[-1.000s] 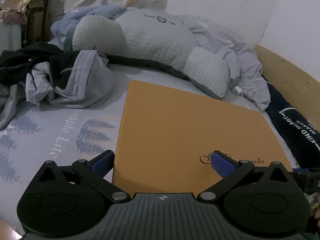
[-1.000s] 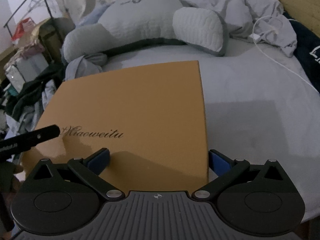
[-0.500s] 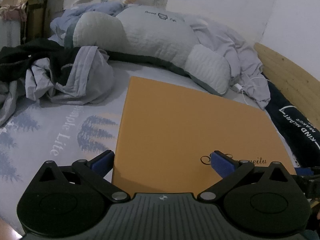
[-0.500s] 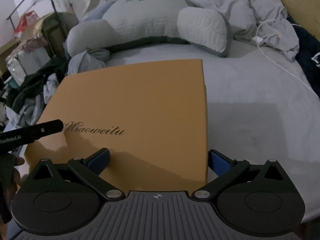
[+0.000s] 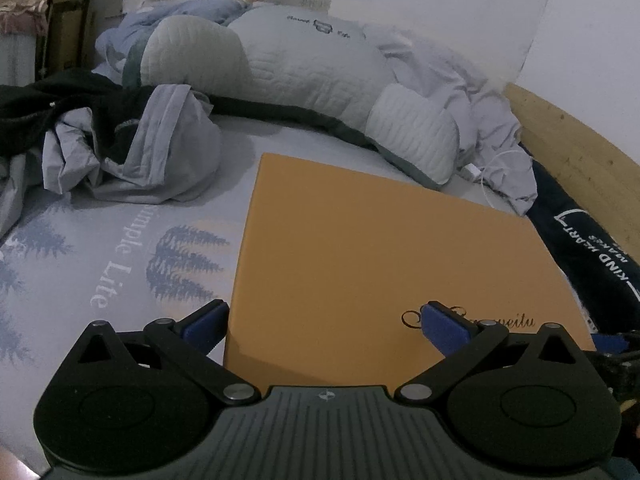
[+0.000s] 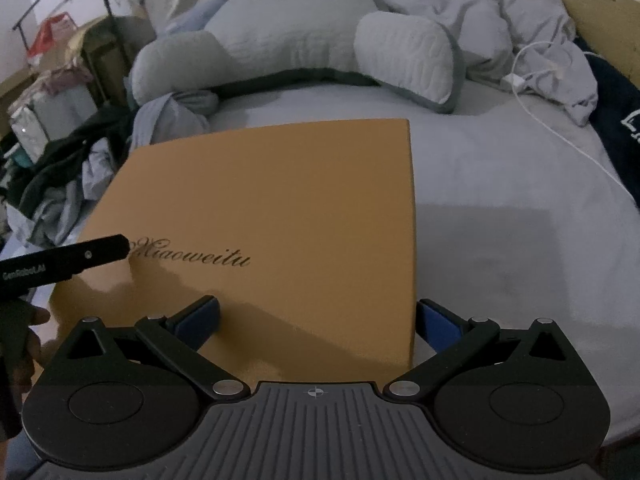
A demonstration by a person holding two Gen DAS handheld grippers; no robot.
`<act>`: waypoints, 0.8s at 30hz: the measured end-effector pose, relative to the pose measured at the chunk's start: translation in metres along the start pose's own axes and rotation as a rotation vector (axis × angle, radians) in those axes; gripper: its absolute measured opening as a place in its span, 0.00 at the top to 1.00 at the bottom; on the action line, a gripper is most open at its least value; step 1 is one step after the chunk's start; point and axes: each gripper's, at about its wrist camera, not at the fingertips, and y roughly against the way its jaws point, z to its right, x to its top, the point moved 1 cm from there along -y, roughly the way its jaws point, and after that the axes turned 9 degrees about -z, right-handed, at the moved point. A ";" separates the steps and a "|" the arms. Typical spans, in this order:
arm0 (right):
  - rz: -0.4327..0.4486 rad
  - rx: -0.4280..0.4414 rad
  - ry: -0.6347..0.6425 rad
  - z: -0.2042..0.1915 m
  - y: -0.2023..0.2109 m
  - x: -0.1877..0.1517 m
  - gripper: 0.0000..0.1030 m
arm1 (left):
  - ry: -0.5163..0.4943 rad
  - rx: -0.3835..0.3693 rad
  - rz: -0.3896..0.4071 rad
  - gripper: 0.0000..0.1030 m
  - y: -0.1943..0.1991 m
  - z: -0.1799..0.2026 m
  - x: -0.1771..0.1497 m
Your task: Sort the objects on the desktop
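Note:
A large flat orange box (image 5: 380, 264) with cursive lettering lies on the bed. My left gripper (image 5: 326, 322) is open over the box's near left corner, one blue finger off its left edge, the other above the lettering. My right gripper (image 6: 318, 318) is open over the near right corner of the same orange box (image 6: 280, 208), its right finger past the box's right edge. The left gripper's black finger (image 6: 80, 258) reaches in from the left in the right wrist view. Nothing is held.
A big grey plush cushion (image 5: 304, 76) and crumpled grey bedding (image 5: 136, 152) lie behind the box. A white charger cable (image 6: 560, 132) and dark printed cloth (image 5: 588, 252) sit to the right. A wooden bed frame (image 5: 580, 160) borders the right. Cluttered clothes (image 6: 48, 152) lie at left.
Both grippers have dipped and pulled back slightly; the box and cushions appear lower in the frames. Their fingers stay open as before.

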 end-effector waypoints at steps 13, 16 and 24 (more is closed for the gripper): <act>0.012 -0.021 0.051 -0.002 -0.008 0.000 0.00 | 0.012 0.009 -0.048 0.00 -0.012 -0.005 -0.007; 0.019 -0.015 0.054 -0.001 -0.010 -0.001 0.00 | 0.016 0.008 -0.052 0.00 -0.013 -0.006 -0.008; 0.027 0.045 0.023 0.014 -0.015 -0.001 0.00 | 0.013 0.015 -0.052 0.00 -0.012 -0.004 -0.009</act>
